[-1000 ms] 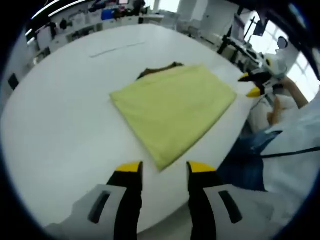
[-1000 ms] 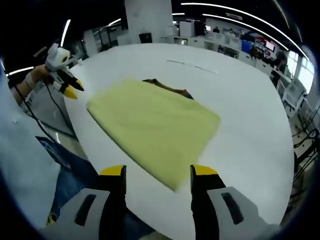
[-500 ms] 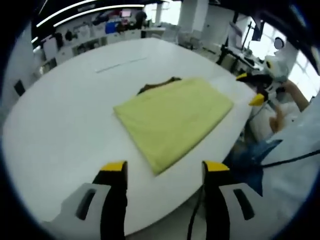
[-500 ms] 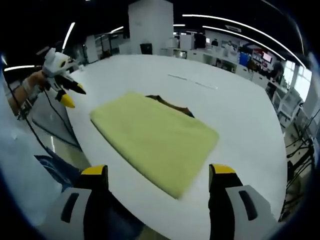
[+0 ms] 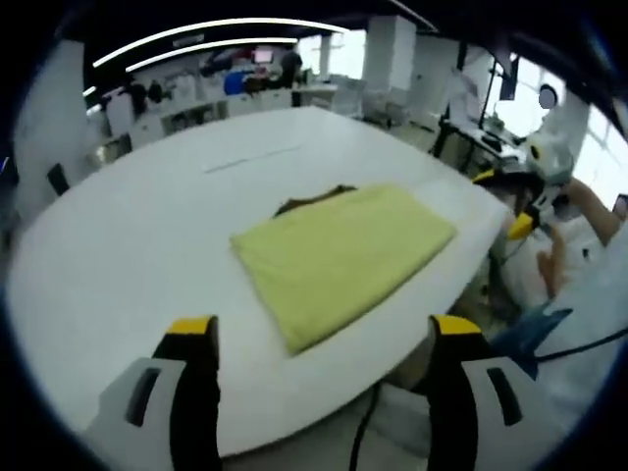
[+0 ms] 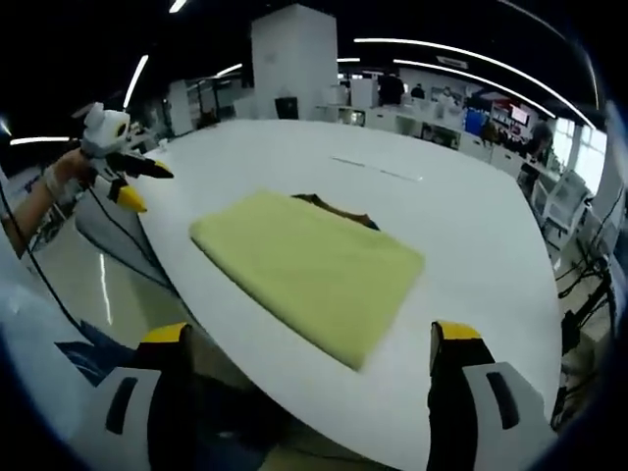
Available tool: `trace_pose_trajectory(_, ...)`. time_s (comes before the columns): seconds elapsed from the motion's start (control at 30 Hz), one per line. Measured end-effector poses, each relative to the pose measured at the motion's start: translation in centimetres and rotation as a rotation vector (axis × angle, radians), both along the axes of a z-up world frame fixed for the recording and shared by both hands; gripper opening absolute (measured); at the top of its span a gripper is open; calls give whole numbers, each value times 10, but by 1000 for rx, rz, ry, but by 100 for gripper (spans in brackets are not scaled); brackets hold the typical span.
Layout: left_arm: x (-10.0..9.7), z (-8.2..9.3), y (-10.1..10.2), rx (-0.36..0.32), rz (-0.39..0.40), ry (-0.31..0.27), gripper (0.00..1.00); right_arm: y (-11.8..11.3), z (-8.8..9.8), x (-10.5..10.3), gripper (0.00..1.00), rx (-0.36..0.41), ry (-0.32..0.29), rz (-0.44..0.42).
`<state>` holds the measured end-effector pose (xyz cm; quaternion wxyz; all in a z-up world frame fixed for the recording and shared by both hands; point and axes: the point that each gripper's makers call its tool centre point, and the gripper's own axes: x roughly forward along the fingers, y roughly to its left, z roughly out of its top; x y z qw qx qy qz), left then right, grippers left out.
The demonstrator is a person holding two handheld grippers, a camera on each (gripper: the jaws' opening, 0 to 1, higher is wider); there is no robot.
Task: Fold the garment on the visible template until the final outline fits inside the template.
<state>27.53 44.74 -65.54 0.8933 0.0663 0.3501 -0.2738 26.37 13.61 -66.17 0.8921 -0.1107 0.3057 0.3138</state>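
Note:
A yellow-green garment (image 5: 343, 255) lies folded into a flat rectangle on the white round table (image 5: 128, 245), near its front edge. A dark brown edge (image 5: 314, 198) peeks out at its far side. My left gripper (image 5: 324, 329) hangs open and empty, short of the garment's near corner. In the right gripper view the same garment (image 6: 309, 270) and brown edge (image 6: 334, 206) show. My right gripper (image 6: 309, 334) stands wide open, off the table (image 6: 471, 245) edge. The left gripper (image 6: 132, 182) shows at the far left, the right gripper (image 5: 510, 201) at the far right, each in a hand.
A faint thin line (image 5: 250, 157) runs across the tabletop beyond the garment, seen again as the line (image 6: 378, 169). Desks and shelves stand in the background. A person's hand (image 5: 579, 196) and blue clothing (image 5: 535, 329) are by the table's right edge.
Both grippers have drawn back from the garment, and the jaws of each have opened wider. The folded garment lies as it did.

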Motion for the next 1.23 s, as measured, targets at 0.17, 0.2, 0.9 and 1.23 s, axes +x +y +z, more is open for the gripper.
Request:
trace_pose_trajectory(0.17, -9, -1, 5, -8, 65, -21, 97, -2, 0, -10, 100, -10, -4, 16)
trace_pose_trajectory(0.2, -12, -1, 6, -12, 68, -20, 98, -3, 0, -11, 100, -13, -7, 14)
trace_pose_trajectory(0.9, -35, 14, -14, -91, 69, -54, 100, -13, 6, -27, 100, -9, -43, -49)
trace_pose_trajectory(1.23, -47, 10, -20, -86, 77, -58, 100, -21, 3, -37, 100, -15, -40, -40)
